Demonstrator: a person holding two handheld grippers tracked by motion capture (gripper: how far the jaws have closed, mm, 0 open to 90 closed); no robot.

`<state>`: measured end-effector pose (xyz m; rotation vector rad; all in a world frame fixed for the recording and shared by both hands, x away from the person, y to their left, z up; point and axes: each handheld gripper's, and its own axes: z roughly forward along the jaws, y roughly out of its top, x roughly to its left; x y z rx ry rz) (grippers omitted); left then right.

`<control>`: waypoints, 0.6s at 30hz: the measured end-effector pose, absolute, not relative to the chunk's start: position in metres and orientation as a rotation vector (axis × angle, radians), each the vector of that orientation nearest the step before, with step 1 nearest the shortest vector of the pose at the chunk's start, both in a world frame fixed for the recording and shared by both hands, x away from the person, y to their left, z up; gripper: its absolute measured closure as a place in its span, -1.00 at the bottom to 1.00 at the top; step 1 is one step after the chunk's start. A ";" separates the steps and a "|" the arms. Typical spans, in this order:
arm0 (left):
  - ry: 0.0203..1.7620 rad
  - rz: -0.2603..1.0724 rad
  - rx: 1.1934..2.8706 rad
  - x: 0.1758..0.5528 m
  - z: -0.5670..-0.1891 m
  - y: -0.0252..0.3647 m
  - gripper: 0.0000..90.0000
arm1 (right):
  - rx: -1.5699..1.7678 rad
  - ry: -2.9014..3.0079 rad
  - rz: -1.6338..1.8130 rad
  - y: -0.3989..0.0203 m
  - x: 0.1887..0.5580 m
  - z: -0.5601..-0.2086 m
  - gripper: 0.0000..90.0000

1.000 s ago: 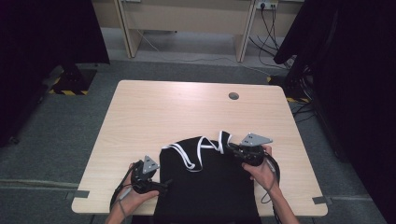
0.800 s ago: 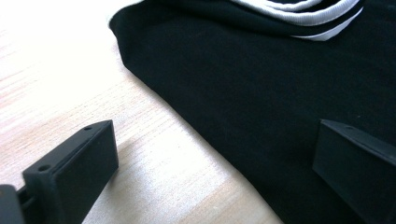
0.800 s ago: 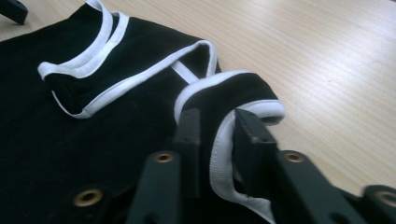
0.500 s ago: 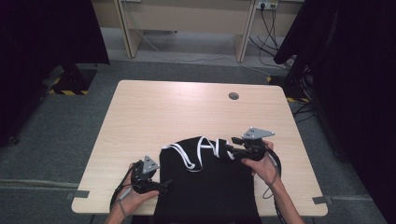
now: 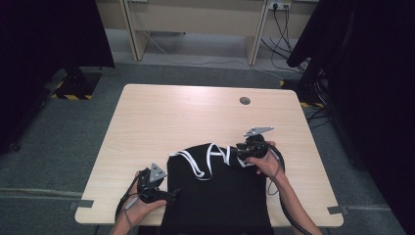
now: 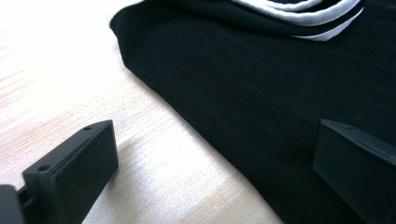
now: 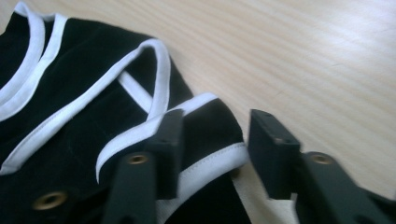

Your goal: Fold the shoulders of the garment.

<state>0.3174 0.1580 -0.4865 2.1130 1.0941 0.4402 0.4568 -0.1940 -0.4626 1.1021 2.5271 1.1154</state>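
Near table edge: black garment [image 5: 215,196] lies flat, its lower hem reaching the front edge of the wooden table [image 5: 195,112]. Cloth matte, soft, smooth over the body, bunched toward the top.

Left gripper [image 5: 169,193] rests at the garment's left edge, low on the table. In the left gripper view its jaws stand wide apart, one over bare wood, the other over black cloth, with the garment's straight side edge running between them; nothing pinched.

Right gripper [image 5: 240,154] sits at the garment's upper right corner. In the right gripper view the jaws stand partly open, having just been closing a little, with a folded flap of black cloth and its white trim [image 7: 210,168] between them. One jaw lies against the cloth; the other stands clear of it over wood. No grip visible.

White binding [image 5: 195,166] curls in loops and straps across the garment's top, ribbed and narrow, stitched at the edge.

Beyond: wide bare tabletop, pale wood grain, rounded corners. A small round cable hole [image 5: 244,101] near the far edge. Grey carpet all round.
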 end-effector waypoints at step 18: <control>1.095 0.441 2.113 0.317 -0.486 0.158 -1.00 | 0.869 2.447 1.294 -0.206 0.393 -0.429 0.78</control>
